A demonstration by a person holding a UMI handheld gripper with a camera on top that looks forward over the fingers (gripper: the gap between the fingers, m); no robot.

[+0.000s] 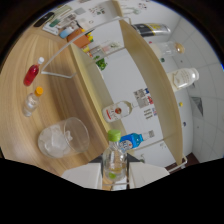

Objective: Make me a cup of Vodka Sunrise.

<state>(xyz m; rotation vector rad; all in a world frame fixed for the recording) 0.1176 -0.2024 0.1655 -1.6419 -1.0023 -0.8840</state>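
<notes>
Green-capped bottle [114,156] sits clamped between the gripper [115,175] fingers, both pressing its clear body, beside the ice-filled glass [62,138]. Smooth plastic looks light, likely slippery; mid-body hold suits it, squeeze gently.

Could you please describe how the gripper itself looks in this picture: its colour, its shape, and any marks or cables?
The gripper shows two broad, pale cream, blocky jaws with flat faces and angled inner edges. Dark grey parts sit at their inner tips. No cable or marking shows on them, and no hand or sleeve is in view. The part behind them is hidden in black.
</notes>
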